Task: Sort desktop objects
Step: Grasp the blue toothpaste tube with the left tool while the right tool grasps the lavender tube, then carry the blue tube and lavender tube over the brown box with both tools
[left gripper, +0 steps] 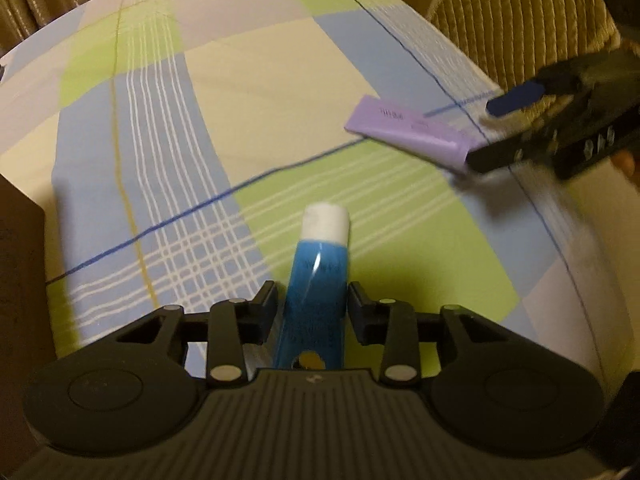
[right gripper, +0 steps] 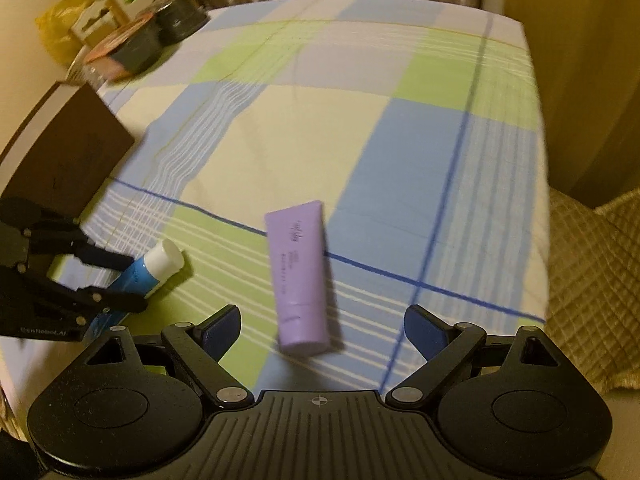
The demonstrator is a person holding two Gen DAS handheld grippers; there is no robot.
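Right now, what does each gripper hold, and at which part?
The left gripper holds the blue tube around its body, below the white cap. The right gripper is open, holding nothing.

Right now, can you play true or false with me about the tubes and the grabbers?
1. The left gripper has the blue tube between its fingers. True.
2. The blue tube's cap is black. False: the cap is white.
3. The right gripper is wide open. True.
4. The purple tube is standing upright. False: it lies flat on the checked cloth.
5. The right gripper is squeezing the purple tube. False: its fingers are spread on either side of it, not touching.
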